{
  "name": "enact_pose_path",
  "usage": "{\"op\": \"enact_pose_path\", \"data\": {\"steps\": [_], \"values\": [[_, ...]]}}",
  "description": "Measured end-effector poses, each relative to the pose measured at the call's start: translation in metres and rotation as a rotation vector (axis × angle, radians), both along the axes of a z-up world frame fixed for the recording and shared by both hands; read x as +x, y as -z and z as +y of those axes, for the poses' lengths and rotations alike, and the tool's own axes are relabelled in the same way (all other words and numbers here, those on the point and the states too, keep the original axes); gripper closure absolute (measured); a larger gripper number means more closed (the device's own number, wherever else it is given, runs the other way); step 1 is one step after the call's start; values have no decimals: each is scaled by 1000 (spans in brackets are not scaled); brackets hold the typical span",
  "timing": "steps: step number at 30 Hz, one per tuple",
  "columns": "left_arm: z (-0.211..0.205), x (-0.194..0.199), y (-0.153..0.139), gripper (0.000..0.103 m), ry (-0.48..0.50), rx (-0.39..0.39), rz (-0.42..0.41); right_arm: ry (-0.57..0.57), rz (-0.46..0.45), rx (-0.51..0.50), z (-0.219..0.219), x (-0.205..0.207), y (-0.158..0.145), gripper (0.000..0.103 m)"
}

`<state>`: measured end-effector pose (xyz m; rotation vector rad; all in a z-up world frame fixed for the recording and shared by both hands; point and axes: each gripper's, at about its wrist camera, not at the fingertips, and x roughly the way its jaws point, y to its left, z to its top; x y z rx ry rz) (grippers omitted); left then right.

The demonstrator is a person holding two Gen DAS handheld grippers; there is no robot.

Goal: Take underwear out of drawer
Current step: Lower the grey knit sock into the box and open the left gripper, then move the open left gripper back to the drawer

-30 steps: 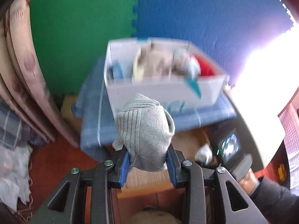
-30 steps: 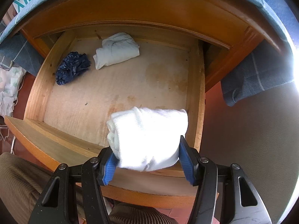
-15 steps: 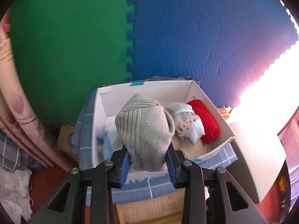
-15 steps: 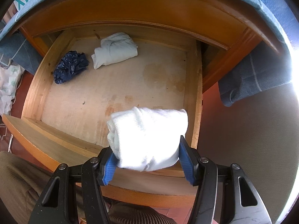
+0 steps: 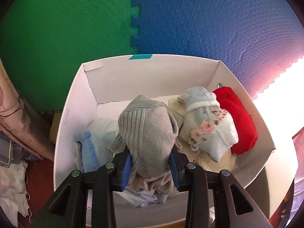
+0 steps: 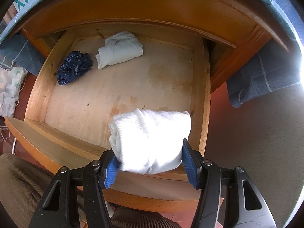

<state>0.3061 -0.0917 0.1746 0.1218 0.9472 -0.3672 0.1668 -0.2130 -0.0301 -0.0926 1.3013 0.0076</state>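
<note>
Green and blue foam mats [image 5: 190,19] back a white cardboard box [image 5: 72,114]. The left gripper [image 5: 150,167] clamps ribbed grey underwear [image 5: 150,133] above it; the right gripper [image 6: 150,165] clamps a white knit bundle [image 6: 150,140], probably underwear, over the wooden drawer [image 6: 121,91].

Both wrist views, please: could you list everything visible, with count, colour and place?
grey bundle: 1, grey ribbed, clamped over the box
white box: 1, white, before the foam wall
red garment: 1, red, box's right side
pale blue rolls: at least 2, one floral-trimmed, in the box
foam mats: 2, green and blue, behind the box
white roll: 1, white, clamped above the drawer's front
drawer: 1, wooden, pulled open
white bundle: 1, drawer's back
navy bundle: 1, dark blue, back left
left claw: shut on grey bundle
right claw: shut on white roll
</note>
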Motion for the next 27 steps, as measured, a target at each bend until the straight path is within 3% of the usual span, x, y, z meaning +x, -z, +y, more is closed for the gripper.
{"op": "enact_pose_path", "data": {"steps": [13,27], "values": [[-6,-27,-16,51,28,86,-37,-9,-5,0,4,-1,-1,47],[55,-90,-54,49,-36,19,-164,-12,-6,-10,6,-1,-1,47]]}}
